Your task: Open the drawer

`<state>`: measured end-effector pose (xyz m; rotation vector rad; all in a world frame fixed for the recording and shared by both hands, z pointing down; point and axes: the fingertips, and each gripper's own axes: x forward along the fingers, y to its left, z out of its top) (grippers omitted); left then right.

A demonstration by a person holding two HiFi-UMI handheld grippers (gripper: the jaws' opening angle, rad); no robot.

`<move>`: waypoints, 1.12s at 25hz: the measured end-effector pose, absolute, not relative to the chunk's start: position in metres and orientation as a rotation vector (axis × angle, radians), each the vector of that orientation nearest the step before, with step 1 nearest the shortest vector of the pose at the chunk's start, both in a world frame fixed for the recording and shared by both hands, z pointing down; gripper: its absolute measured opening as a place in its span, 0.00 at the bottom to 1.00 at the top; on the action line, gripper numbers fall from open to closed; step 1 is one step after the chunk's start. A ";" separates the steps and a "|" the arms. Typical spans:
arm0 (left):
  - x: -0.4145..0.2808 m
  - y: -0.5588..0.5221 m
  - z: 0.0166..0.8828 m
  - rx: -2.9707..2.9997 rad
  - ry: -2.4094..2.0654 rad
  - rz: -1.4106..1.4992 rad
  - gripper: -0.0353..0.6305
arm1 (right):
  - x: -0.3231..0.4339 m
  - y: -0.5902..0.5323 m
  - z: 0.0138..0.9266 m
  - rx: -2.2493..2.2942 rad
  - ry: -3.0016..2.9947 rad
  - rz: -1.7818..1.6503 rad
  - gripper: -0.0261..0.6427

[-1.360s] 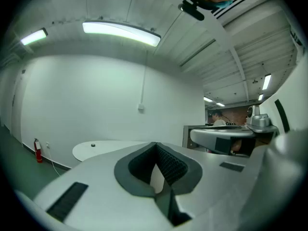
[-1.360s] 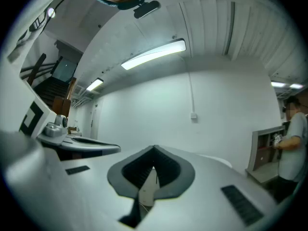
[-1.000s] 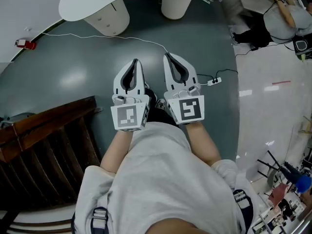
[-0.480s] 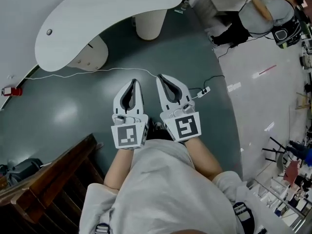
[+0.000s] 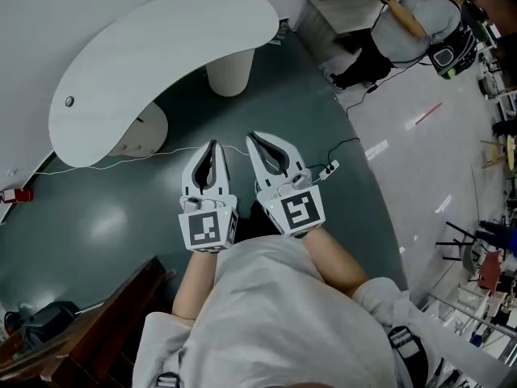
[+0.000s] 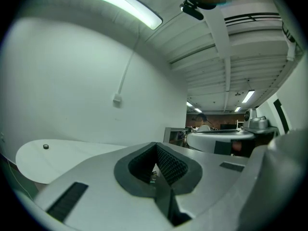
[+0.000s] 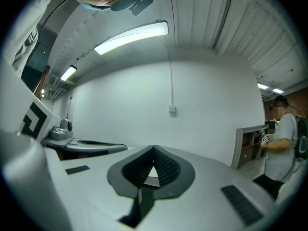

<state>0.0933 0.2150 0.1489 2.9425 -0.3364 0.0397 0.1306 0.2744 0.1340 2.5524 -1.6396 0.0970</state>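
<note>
The person stands on a dark green floor (image 5: 97, 217) that gives way to pale, glossy flooring (image 5: 436, 160) on the right. Both tools are held side by side out in front of the body. The left gripper (image 5: 212, 146) has its jaws pressed together with nothing in them, and the right gripper (image 5: 252, 137) is closed and empty too.

Ahead of them is a white curved tabletop (image 5: 161, 63) on a round column leg (image 5: 229, 73), set against a plain white wall (image 6: 72, 81) with a small socket (image 6: 117, 100). A thin white cable (image 5: 121, 162) trails across the floor to a plug block (image 5: 327, 168).

Where the drawer is I cannot tell. The dark wooden furniture (image 5: 97, 338) sits low at the person's left, well behind the jaw tips. Another person (image 5: 404, 31) stands at a far cabinet.
</note>
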 end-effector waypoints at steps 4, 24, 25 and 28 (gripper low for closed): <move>0.127 0.194 0.159 2.923 -0.425 0.053 0.06 | 0.174 0.258 0.146 2.498 -1.701 0.137 0.06; 0.185 0.055 0.178 2.701 -1.125 0.071 0.06 | 0.268 0.078 0.166 2.007 -2.227 0.070 0.06; 0.180 0.049 0.180 2.695 -1.142 0.067 0.06 | 0.263 0.067 0.168 1.983 -2.244 0.065 0.06; 0.159 0.032 0.191 2.655 -1.196 0.072 0.06 | 0.242 0.038 0.171 1.920 -2.298 0.047 0.06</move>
